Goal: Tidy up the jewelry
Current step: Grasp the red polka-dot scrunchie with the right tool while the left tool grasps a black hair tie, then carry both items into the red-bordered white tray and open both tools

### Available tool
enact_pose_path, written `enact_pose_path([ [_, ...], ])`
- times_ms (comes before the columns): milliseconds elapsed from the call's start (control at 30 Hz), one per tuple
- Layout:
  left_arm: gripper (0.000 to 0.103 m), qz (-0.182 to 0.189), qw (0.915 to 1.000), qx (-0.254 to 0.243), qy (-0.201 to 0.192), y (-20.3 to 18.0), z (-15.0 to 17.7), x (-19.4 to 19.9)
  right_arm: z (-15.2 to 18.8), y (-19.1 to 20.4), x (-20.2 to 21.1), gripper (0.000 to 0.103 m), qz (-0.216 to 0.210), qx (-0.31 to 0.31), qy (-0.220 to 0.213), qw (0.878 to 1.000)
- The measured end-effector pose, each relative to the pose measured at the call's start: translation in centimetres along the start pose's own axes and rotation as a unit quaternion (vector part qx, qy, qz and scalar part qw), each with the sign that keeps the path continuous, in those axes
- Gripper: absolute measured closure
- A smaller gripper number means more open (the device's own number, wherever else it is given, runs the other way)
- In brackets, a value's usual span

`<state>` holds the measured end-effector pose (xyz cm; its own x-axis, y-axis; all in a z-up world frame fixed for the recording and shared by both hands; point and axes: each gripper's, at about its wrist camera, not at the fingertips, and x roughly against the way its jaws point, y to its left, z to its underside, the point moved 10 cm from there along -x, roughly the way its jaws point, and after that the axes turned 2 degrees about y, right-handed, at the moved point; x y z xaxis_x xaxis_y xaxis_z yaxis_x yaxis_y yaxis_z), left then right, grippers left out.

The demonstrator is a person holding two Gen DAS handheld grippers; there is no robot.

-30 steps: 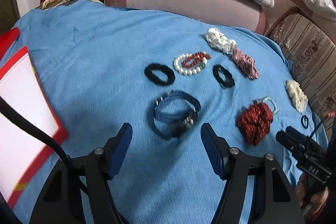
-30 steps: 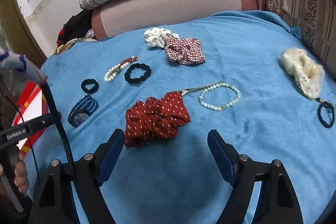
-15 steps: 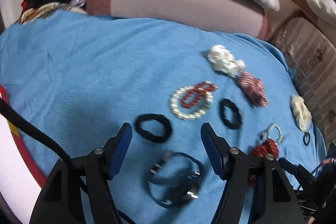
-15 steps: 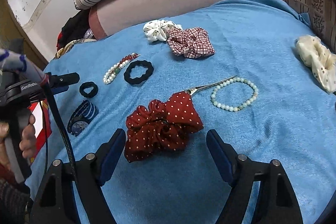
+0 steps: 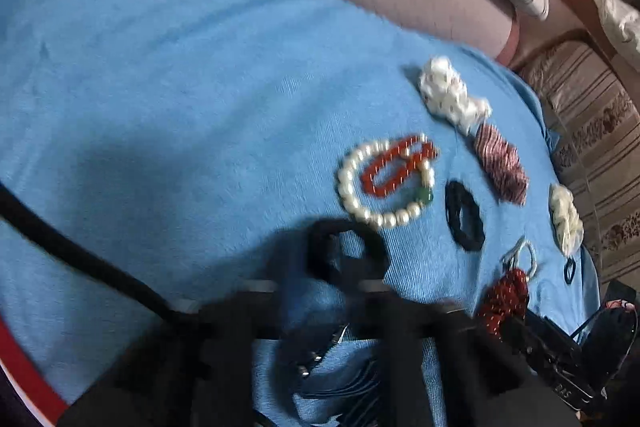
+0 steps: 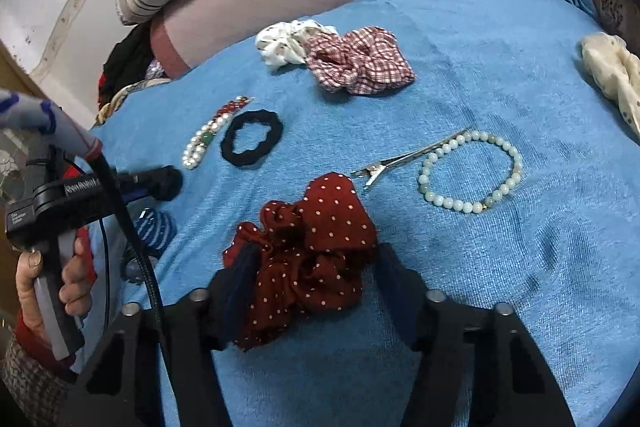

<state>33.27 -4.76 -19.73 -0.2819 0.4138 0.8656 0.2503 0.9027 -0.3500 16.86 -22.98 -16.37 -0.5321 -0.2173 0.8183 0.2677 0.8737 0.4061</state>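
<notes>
Black hair ties (image 6: pixel 251 143): 3; scrunchies (image 6: pixel 308 259): 4; bracelets (image 6: pixel 472 171): 3.

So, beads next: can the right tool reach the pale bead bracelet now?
Probably not yet: the right tool has just been closing its jaws with the red scrunchie between them. Otherwise the bracelet lies uncovered, a hair clip beside it.

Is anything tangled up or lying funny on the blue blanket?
Yes. The red bead bracelet lies across the pearl bracelet, the white scrunchie is bunched against the checked scrunchie, and the hair clip touches the pale bead bracelet.
</notes>
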Motion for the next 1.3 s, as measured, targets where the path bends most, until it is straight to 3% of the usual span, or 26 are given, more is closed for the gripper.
enact_pose_path([
  [33,0.097,-0.006,0.9999,-0.002,-0.009,-0.1,0.0,0.1,0.0,0.0,0.0,0.068,0.003,0.004,-0.001,1.0],
  [100,0.098,-0.011,0.9999,-0.003,-0.013,-0.2,0.0,0.3,0.1,0.3,0.1,0.081,-0.006,0.008,0.003,1.0],
  [167,0.098,-0.017,0.9997,-0.005,-0.018,-0.5,0.2,1.0,-0.1,0.6,0.4,0.086,-0.01,0.011,-0.001,1.0],
  [467,0.098,-0.033,0.9962,-0.01,-0.08,-1.2,0.8,8.4,-0.7,4.3,5.0,0.088,-0.012,0.062,-0.035,0.997],
  [667,0.098,-0.063,0.9896,0.005,-0.129,2.0,2.6,15.8,-0.8,9.5,6.9,0.088,-0.036,0.107,-0.041,0.993],
  [867,0.098,-0.129,0.9777,0.036,-0.162,9.1,5.4,22.0,0.3,18.0,6.6,0.088,-0.086,0.164,-0.023,0.982],
  [1033,0.098,-0.171,0.9673,0.083,-0.168,16.6,7.7,25.3,2.3,26.6,3.5,0.088,-0.135,0.208,0.012,0.969],
  [1300,0.098,-0.214,0.9528,0.145,-0.159,26.1,10.0,26.9,5.1,38.0,-3.6,0.088,-0.198,0.25,0.086,0.944],
])
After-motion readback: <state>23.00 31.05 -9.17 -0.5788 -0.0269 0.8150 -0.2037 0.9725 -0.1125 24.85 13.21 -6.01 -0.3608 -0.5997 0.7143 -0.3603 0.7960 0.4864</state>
